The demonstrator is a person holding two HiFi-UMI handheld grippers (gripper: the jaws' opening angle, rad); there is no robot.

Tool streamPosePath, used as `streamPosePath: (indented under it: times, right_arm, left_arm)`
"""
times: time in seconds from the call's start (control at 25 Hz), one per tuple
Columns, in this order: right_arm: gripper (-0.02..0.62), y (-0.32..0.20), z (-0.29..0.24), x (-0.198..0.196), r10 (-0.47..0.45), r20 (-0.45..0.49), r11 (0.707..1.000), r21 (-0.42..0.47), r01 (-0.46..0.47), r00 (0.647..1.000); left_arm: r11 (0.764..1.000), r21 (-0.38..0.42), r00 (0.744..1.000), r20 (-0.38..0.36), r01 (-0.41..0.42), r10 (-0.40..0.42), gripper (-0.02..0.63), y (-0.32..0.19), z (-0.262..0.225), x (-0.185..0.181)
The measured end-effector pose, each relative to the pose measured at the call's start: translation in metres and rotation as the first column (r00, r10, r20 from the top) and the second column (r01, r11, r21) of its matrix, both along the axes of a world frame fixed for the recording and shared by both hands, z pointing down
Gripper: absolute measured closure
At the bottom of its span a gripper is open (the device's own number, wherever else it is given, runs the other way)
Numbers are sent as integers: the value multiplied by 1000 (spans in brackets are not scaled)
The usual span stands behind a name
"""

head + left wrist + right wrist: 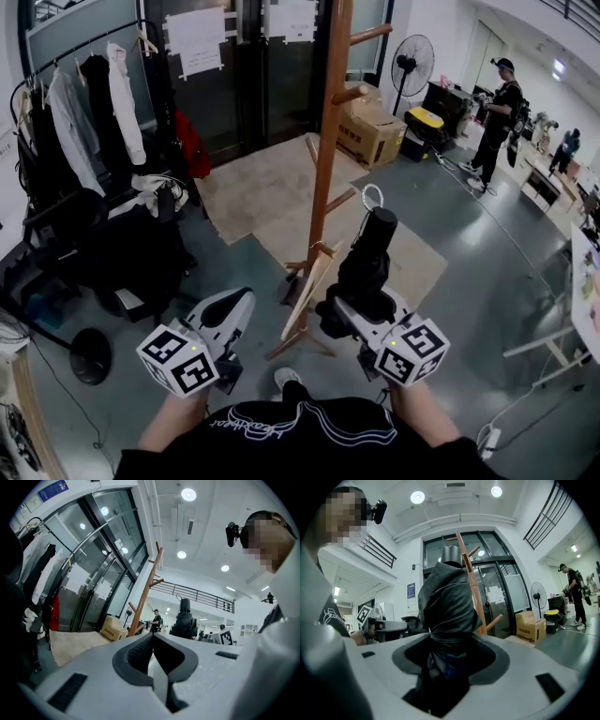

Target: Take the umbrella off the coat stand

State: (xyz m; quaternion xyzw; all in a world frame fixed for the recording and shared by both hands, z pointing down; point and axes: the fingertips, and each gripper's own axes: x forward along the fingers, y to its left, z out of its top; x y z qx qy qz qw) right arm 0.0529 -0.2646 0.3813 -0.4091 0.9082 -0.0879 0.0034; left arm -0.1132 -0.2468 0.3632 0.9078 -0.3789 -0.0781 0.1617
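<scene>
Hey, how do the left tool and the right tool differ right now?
The left tool is shut with nothing between its jaws; the right tool is clamped on the folded black umbrella. In the head view the left tool sits left of the coat stand, the right tool to its right. Both have white bodies.

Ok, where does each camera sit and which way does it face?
Head view: on the person's head, steeply down at coat stand; forearms and both grippers.
Left gripper view: on the left gripper, past shut jaws toward it; head upper right.
Right gripper view: on the right gripper, jaws gripping the umbrella; head upper left.
Shared: coat stand and umbrella in all three.
</scene>
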Motion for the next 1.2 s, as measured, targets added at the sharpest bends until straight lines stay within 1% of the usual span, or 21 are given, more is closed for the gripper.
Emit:
streamPosePath:
  times: [0.2,0.48,0.68,1.2]
  right_arm:
    - [351,12,7,-2,-1,-3,999,-36,0,1000]
    - [351,21,8,5,23,-26,999,-38,-24,999]
    - [351,23,9,6,23,-43,999,-39,-25,999]
    - [351,19,-7,15,23,-38,1000,6,-22,999]
  left_arm:
    - [1000,-6,1000,-11,-24,23,600,6,-2,3]
    - [999,-7,999,-22,-42,42,601,11,-1,8]
    - [999,-11,999,-22,-48,48,601,12,2,11]
    - [998,23,999,-2,-51,51,601,11,-10,22]
